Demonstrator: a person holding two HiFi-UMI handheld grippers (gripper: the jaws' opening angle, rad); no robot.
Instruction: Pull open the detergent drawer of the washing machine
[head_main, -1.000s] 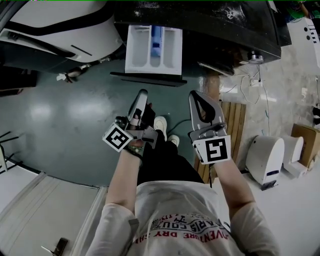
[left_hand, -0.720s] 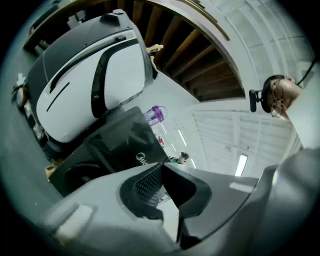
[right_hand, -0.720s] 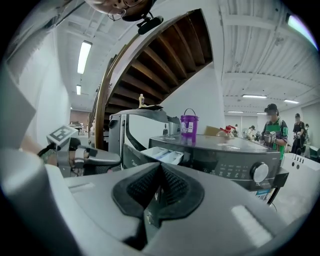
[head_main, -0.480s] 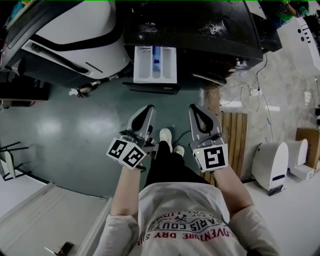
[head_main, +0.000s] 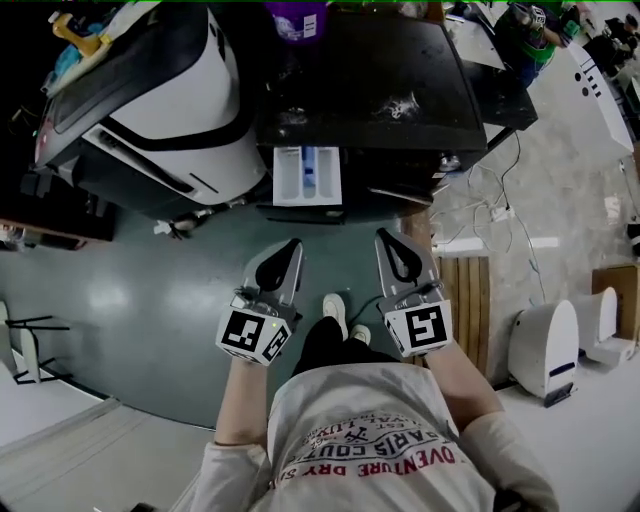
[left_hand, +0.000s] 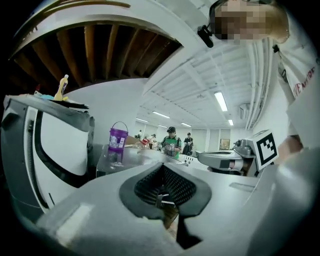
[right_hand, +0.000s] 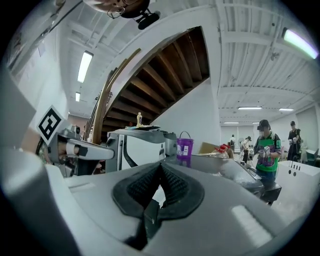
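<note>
The washing machine (head_main: 380, 90) has a dark top and stands at the top middle of the head view. Its white detergent drawer (head_main: 308, 176) is pulled out over the green floor, compartments showing. My left gripper (head_main: 292, 244) and right gripper (head_main: 386, 237) hover side by side short of the drawer, apart from it, pointing towards the machine. Both are shut with nothing between the jaws. In the left gripper view the left gripper (left_hand: 162, 168) looks over the machine's top, as the right gripper (right_hand: 161, 167) does in the right gripper view.
A white and black appliance (head_main: 170, 90) stands left of the washer. A purple bucket (head_main: 296, 20) sits on the washer's top. Wooden slats (head_main: 465, 280) and cables lie to the right, with a white device (head_main: 545, 345) beyond. People (right_hand: 265, 145) stand far behind.
Both grippers have risen and the whole view has pulled back from the machine, so the open drawer looks smaller. The left gripper has rolled upright. Both stay shut.
</note>
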